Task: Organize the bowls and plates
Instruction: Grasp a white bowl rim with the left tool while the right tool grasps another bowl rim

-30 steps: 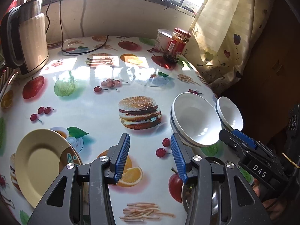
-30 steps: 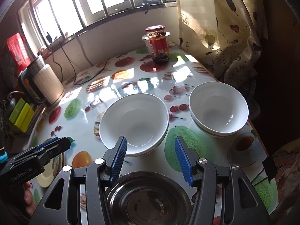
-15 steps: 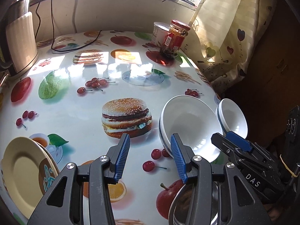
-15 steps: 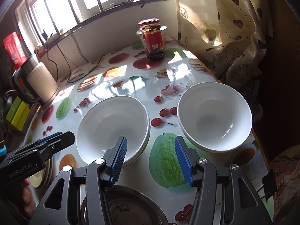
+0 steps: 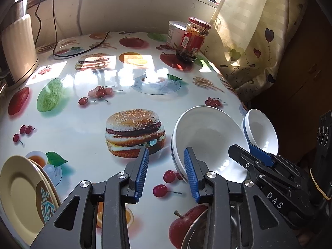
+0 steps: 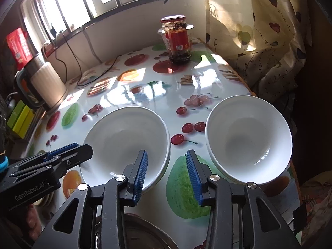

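Note:
A stack of wide white bowls [image 5: 207, 139] [image 6: 126, 141] sits on the fruit-print table, with a second white bowl [image 5: 262, 132] [image 6: 249, 139] to its right. My left gripper [image 5: 167, 176] [image 6: 79, 147] hovers at the stack's left rim and its jaws are closing. My right gripper [image 6: 167, 174] [image 5: 247, 152] hovers at the stack's right rim, also closing. In each wrist view the rim shows in the gap, and no pad presses on it. Yellow plates [image 5: 22, 191] lie at the near left. A steel bowl [image 6: 134, 234] [image 5: 197, 228] sits under the grippers.
A red-lidded jar [image 5: 193, 39] [image 6: 177, 39] and a white tub [image 5: 175, 33] stand at the back. A kettle [image 6: 47, 83] with cables is at the back left. The table edge and a curtain [image 6: 259, 31] run close along the right.
Both grippers have moved forward and down toward the bowls, which now look larger and nearer. The jaws of both have narrowed. The bowls and plates have not moved.

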The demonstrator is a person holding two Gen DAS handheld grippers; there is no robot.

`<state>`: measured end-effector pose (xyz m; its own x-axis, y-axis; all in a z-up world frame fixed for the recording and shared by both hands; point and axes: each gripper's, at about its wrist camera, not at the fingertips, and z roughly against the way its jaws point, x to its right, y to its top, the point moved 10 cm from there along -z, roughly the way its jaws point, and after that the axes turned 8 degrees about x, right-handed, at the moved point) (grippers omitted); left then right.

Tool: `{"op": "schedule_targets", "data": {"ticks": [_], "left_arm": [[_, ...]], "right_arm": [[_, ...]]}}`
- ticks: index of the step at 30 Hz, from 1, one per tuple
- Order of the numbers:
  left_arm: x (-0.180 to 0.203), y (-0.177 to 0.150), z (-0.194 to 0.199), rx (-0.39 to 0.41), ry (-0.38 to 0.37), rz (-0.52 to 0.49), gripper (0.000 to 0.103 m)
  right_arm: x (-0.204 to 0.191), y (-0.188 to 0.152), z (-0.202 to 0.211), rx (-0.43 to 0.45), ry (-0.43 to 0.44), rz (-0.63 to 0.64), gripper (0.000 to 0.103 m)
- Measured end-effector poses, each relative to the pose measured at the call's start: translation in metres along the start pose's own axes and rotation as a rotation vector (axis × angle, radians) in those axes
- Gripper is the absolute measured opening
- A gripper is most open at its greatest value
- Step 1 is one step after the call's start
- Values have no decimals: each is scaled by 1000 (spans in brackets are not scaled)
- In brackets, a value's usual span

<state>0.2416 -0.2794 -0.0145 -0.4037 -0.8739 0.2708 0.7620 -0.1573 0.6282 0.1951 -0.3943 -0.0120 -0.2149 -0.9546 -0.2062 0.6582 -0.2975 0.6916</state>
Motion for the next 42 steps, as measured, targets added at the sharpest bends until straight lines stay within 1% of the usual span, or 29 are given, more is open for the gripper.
{"op": "schedule_targets", "data": {"ticks": [2,4,6,8,12,36,42], "left_arm": [[2,0,-2,-3,-1,-4,31],[3,0,-3,-6,-3,-10,28],[5,-1,-4,-6,-8,-11,23],[7,-1,-4,-5,-7,-22,20],[10,-1,-5,-8,-14,-31,13],[8,-1,0,4,-13,-17,13],[12,0,9,18,-22,-23,13]], "right_arm": [[1,0,-1,-1,4,-1,33],[1,1,-2,-2,9,-3,29],[0,1,-3,-4,20,-2,24],[-2,2,-3,-2,26,3,21],[-5,1,-4,-4,34,4,18],[-5,2,-3,0,35,3,17],[-7,4,8,16,37,-4,17]]}}
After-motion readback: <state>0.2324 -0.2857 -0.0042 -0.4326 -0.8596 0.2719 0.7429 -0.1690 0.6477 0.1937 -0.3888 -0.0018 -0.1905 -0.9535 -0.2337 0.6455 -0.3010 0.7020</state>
